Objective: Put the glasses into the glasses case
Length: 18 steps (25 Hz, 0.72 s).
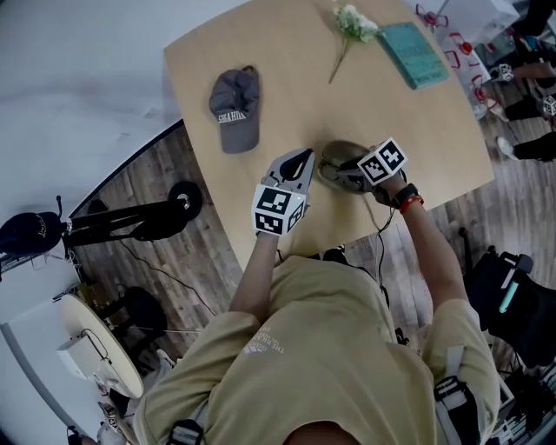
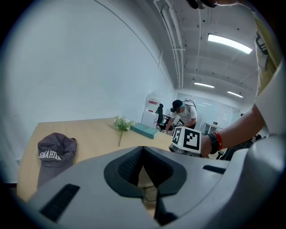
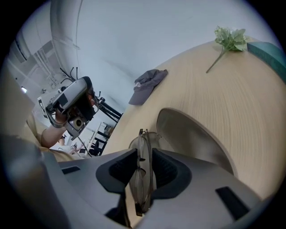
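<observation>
An open grey-olive glasses case (image 1: 333, 155) lies near the table's front edge, and its curved lid (image 3: 196, 134) rises just beyond my right jaws. My right gripper (image 1: 347, 171) (image 3: 144, 150) is shut on the folded glasses (image 3: 143, 179), which stand edge-on between the pads, over the case's near side. In the head view the glasses are hidden under that gripper. My left gripper (image 1: 300, 158) (image 2: 143, 150) hovers just left of the case with its tips together and nothing gripped. A small pale round shape shows low in its gap; I cannot identify it.
A grey cap (image 1: 234, 109) lies at the table's left. A flower sprig (image 1: 352, 26) and a teal book (image 1: 415, 52) lie at the far side. The wooden table (image 1: 261, 52) ends just before my body. People stand in the room's background (image 2: 183, 114).
</observation>
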Motion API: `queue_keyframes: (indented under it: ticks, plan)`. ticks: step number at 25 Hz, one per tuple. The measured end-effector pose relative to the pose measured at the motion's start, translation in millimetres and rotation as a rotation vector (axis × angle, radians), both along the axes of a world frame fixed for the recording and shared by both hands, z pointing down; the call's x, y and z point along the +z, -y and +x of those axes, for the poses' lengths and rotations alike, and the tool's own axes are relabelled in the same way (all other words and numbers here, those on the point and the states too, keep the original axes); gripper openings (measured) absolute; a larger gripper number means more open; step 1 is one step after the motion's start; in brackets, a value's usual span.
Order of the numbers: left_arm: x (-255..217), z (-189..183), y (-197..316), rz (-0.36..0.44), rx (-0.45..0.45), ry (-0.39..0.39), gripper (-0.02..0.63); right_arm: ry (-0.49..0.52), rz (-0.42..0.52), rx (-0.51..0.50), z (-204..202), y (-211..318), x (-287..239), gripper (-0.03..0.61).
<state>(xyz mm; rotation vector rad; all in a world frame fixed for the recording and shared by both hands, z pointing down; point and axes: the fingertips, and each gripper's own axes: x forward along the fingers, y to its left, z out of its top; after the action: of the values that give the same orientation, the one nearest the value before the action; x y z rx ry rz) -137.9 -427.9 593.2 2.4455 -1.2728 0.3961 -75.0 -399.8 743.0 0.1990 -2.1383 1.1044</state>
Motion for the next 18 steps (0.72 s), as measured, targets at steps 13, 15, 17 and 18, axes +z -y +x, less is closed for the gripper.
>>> queue_keyframes:
  ticks: [13, 15, 17, 18]
  plan:
    - [4.5, -9.0, -3.3, -0.019, -0.013, -0.016, 0.015, -0.192, 0.169, -0.164, -2.1, -8.8, 20.8, 0.144]
    - [4.5, -8.2, -4.2, -0.020, -0.013, -0.018, 0.015, -0.243, 0.232, -0.182, 1.4, -5.2, 22.1, 0.166]
    - [4.2, -6.3, -5.3, -0.021, -0.009, -0.018, 0.015, -0.272, 0.270, -0.188, 4.7, -2.3, 22.4, 0.195]
    - [4.0, -5.4, -5.8, -0.021, -0.006, -0.019, 0.015, -0.276, 0.276, -0.183, 5.6, -1.5, 22.1, 0.207]
